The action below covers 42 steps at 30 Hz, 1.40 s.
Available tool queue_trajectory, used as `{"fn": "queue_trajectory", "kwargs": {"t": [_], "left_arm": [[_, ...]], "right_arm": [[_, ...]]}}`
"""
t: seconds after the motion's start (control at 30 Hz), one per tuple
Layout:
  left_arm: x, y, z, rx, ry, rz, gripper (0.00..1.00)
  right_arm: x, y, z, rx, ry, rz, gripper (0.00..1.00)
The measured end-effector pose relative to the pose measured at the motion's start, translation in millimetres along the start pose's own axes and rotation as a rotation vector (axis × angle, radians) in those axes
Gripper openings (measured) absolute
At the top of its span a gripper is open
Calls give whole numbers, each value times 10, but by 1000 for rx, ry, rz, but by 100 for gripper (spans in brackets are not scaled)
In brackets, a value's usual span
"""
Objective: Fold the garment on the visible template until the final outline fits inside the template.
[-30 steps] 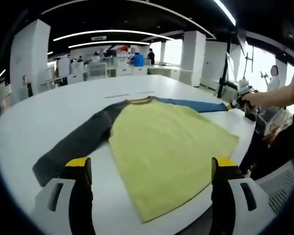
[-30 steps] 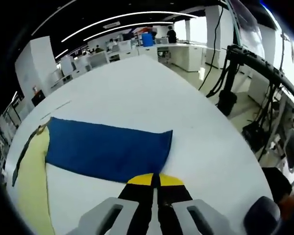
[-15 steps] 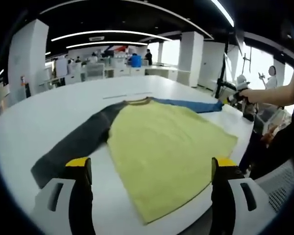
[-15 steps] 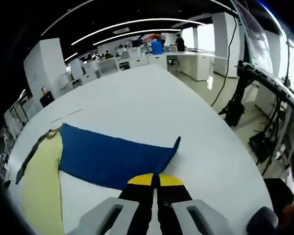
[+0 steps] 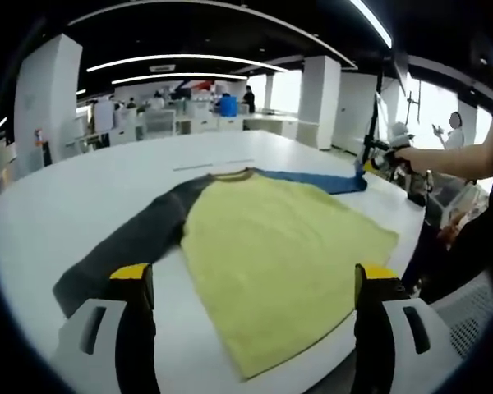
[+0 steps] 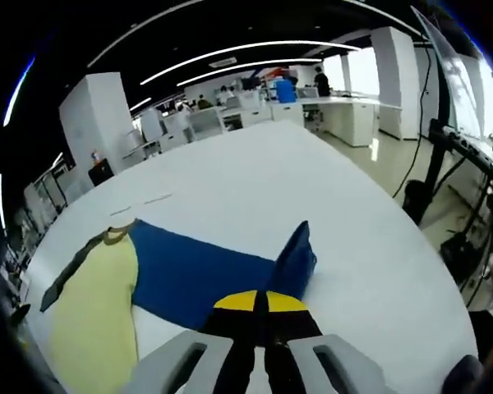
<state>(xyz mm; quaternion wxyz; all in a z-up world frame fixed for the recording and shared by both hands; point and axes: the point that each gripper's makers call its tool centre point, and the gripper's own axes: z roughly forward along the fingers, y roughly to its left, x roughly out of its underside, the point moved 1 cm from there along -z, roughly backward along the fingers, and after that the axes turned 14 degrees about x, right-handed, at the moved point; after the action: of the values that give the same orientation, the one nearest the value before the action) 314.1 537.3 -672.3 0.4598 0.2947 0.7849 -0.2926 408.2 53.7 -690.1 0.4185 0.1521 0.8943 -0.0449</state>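
Note:
A shirt lies flat on the white table point(image 5: 82, 189): yellow-green body point(image 5: 279, 246), dark grey sleeve point(image 5: 123, 246) toward the left, blue sleeve point(image 5: 320, 178) toward the far right. My left gripper point(image 5: 251, 287) stands open over the shirt's near hem with nothing between its fingers. In the right gripper view the blue sleeve point(image 6: 205, 275) has its cuff end lifted off the table and curling inward, and my right gripper point(image 6: 260, 302) is shut on that cuff. The right gripper point(image 5: 371, 158) also appears in the left gripper view, held by a person's hand at the sleeve's end.
The table's curved edge point(image 6: 411, 271) runs close to the right of the blue sleeve, with cables and stands point(image 6: 456, 164) beyond it. Two short tape marks point(image 5: 214, 162) lie on the table past the collar. Desks and a person point(image 5: 456, 123) fill the background.
The right gripper has lifted the blue cuff off the table and carried it inward toward the shirt body, so the sleeve end now curls up. The left gripper has stayed still and open.

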Motion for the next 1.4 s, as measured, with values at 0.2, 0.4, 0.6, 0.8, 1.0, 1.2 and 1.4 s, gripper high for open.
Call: {"fn": "queue_trajectory", "kwargs": {"t": [0.2, 0.4, 0.6, 0.8, 1.0, 1.2, 1.4], "left_arm": [[12, -5, -9, -1, -3, -4, 99], [17, -24, -8, 9, -3, -3, 99], [-7, -20, -5, 10, -6, 2, 99], [4, -24, -18, 9, -7, 3, 99], [-1, -38, -23, 11, -18, -8, 99], [-12, -36, -22, 12, -22, -13, 99], [-12, -41, -13, 17, -33, -20, 99]], "right_arm": [[-36, 193, 51, -49, -4, -5, 0], [-54, 375, 81, -91, -4, -16, 0], [-49, 576, 79, -128, -7, -29, 0], [-7, 770, 77, -162, 4, -60, 0], [2, 953, 78, -196, 17, -59, 0], [-12, 1130, 71, -229, 23, -61, 0], [-45, 1268, 69, -244, 31, -72, 0]]}}
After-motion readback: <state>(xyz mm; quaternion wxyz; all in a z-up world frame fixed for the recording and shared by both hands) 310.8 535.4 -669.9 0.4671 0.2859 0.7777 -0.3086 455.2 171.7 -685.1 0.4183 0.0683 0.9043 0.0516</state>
